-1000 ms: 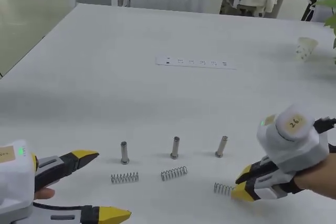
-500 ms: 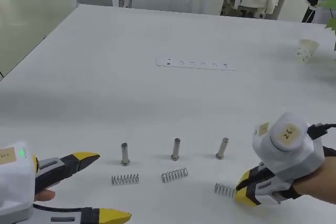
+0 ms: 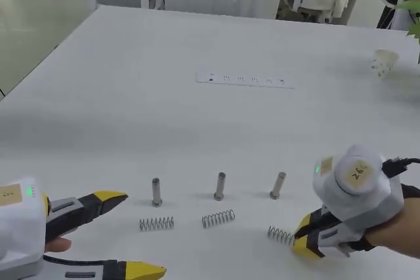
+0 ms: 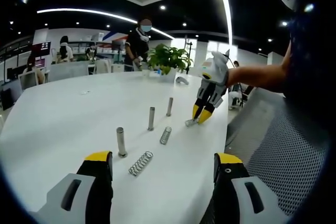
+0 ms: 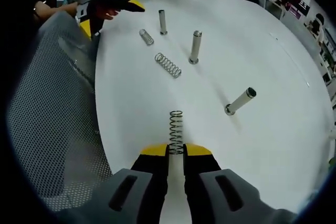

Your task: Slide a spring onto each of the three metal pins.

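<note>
Three pins [image 3: 220,185] stand bare in a row near the front edge of the table [image 3: 197,122], so the count is 0 of 3. Little has changed over the last second. The right gripper [image 3: 304,239] is a touch lower and closer to the front edge than it was, tips staying on the end of the right-hand spring [image 3: 281,234]. That spring sits where it did, flat on the surface toward the front right corner, near the right-hand pin [image 3: 278,185]. In the right gripper view the jaws are nearly together with the coil's near end pinched between them and the rest sticking out ahead. That reads as clamped on it, not lifted yet. The left gripper [image 3: 129,233] hasn't budged at the front left corner, jaws spread wide, nothing in them. Left spring [image 3: 156,223] and middle spring [image 3: 217,218] are untouched. The grab looks done; next is to lift, tip the coil upright and drop it over the right-hand pin. With the hold at the very end, the coil may flop.
</note>
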`<state>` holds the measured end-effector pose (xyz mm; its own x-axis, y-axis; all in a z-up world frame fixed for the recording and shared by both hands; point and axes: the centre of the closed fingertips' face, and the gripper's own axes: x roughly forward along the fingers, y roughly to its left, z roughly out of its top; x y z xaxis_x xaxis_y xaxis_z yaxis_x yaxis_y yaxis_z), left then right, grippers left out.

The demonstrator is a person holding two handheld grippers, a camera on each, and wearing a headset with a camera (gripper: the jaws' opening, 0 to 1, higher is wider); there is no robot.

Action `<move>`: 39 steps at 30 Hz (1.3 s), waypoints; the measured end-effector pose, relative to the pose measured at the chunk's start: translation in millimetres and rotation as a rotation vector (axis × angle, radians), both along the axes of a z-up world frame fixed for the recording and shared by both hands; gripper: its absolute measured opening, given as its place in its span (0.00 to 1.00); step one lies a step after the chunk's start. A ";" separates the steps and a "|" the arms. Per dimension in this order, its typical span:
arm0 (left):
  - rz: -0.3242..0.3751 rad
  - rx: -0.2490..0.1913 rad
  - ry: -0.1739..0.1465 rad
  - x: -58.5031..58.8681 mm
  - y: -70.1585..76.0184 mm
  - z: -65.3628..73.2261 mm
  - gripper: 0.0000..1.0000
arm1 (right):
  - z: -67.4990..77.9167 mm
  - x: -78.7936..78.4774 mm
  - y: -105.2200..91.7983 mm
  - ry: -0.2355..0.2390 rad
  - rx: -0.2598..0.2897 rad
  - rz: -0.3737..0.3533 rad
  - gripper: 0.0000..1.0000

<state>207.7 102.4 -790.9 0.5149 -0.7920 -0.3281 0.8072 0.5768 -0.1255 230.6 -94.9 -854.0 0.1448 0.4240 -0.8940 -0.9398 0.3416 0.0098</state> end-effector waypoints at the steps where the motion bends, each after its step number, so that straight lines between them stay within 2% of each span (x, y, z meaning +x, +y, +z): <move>1: -0.002 0.000 0.000 -0.4 -0.3 0.0 0.74 | 1.1 0.5 1.3 -0.001 0.001 0.001 0.08; 8: -0.022 -0.007 -0.001 -1.9 -4.4 1.6 0.72 | 12.6 -2.6 14.0 0.000 0.012 0.033 0.08; 17: -0.082 -0.003 0.008 -6.0 -18.8 1.6 0.66 | 26.4 -5.5 43.4 -0.015 0.031 0.110 0.08; 24: -0.128 -0.001 0.003 -5.8 -26.2 4.1 0.59 | 32.9 -9.8 63.5 -0.021 0.035 0.178 0.08; 29: -0.176 0.003 0.006 -6.5 -33.1 5.4 0.50 | 38.9 -11.5 77.3 -0.030 0.038 0.220 0.08; 32: -0.188 -0.006 0.003 -5.7 -36.1 8.4 0.47 | 40.7 -13.3 82.7 -0.031 0.035 0.244 0.08; 39: -0.237 0.004 0.000 -5.7 -45.5 8.5 0.39 | 41.8 -16.7 92.7 -0.034 0.024 0.285 0.08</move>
